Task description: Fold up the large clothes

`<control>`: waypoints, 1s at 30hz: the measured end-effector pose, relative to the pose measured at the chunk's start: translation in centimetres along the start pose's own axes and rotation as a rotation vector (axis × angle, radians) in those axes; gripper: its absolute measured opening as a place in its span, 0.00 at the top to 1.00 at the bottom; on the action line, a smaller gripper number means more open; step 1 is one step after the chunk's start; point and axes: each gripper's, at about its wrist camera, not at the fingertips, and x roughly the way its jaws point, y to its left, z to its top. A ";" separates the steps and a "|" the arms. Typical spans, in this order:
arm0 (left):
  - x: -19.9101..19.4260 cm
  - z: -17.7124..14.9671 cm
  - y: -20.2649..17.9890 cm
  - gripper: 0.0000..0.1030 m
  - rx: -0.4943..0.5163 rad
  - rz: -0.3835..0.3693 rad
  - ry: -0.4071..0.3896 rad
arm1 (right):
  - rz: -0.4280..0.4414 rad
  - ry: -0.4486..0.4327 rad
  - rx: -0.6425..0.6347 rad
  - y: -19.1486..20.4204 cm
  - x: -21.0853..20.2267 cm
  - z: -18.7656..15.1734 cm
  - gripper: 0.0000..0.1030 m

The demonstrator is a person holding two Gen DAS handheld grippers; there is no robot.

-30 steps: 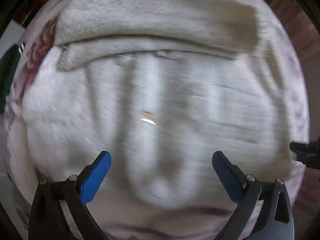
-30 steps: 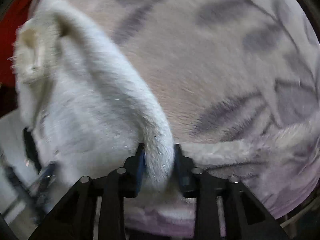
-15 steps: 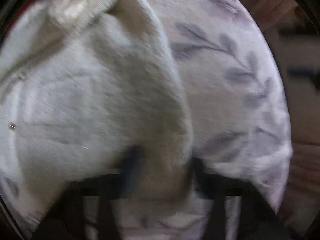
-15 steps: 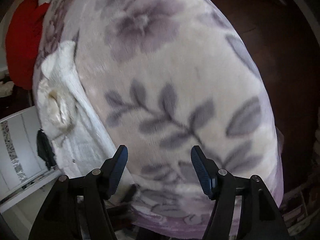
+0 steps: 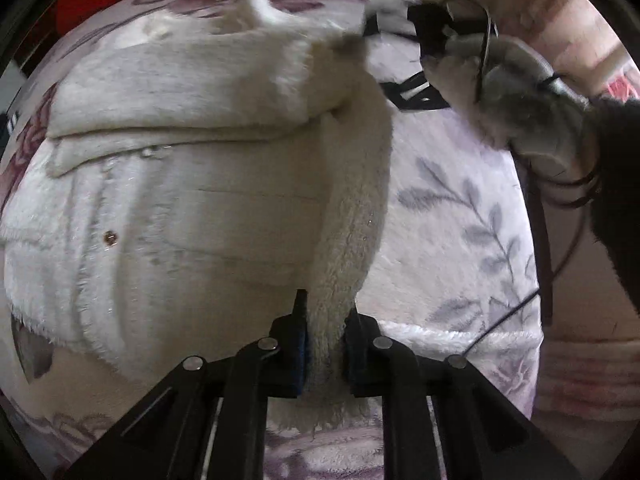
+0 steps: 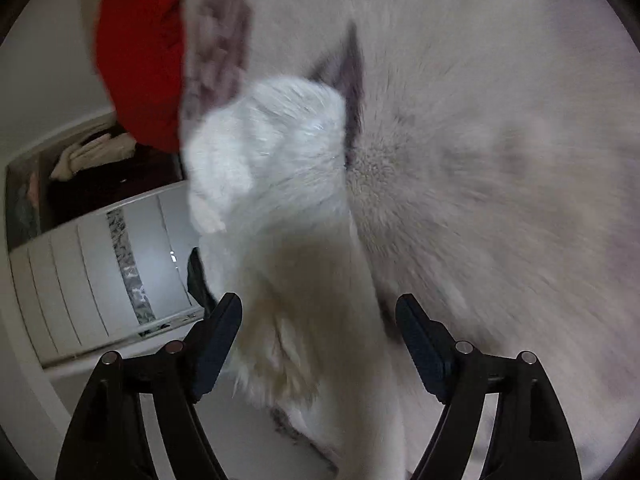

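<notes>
Floral blanket [image 5: 460,240] spreads under everything. On it lies the white fleece garment [image 5: 192,208], its right-hand edge raised in a ridge. My left gripper [image 5: 325,344] is clamped tight on that ridge's near end. My right gripper [image 6: 318,340] gapes wide, fleece between its fingers, ungripped.

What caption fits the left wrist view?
Left gripper shut on a fluffy white fleece garment's edge, above a leaf-print plush blanket.

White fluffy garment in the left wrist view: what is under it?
The white fluffy garment lies on a pale plush blanket with grey leaf print, seen around its edges. Whatever lies beneath its middle is covered.
</notes>
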 end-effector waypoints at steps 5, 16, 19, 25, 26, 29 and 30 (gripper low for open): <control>-4.2 0.2 5.2 0.89 -0.110 -0.055 -0.070 | -0.135 -0.082 -0.072 6.0 -0.3 -1.8 0.89; -10.7 -0.4 25.8 0.90 -0.475 -0.205 -0.168 | -0.512 -0.068 -0.361 31.5 11.6 -8.9 0.90; -10.1 -1.3 32.1 0.90 -0.577 -0.211 -0.165 | -0.606 -0.030 -0.380 35.7 19.9 -9.9 0.90; -5.8 -3.2 42.7 0.90 -0.688 -0.199 -0.114 | -0.778 0.008 -0.421 38.8 33.8 -12.0 0.90; -4.5 -3.3 44.1 0.90 -0.682 -0.224 -0.085 | -0.806 0.004 -0.408 38.6 35.6 -12.1 0.90; -1.0 -3.9 46.1 0.82 -0.692 -0.308 0.024 | -0.859 0.007 -0.380 37.6 38.1 -12.0 0.84; -0.8 -4.1 46.5 0.78 -0.694 -0.338 0.040 | -0.847 0.026 -0.366 37.5 38.3 -12.0 0.81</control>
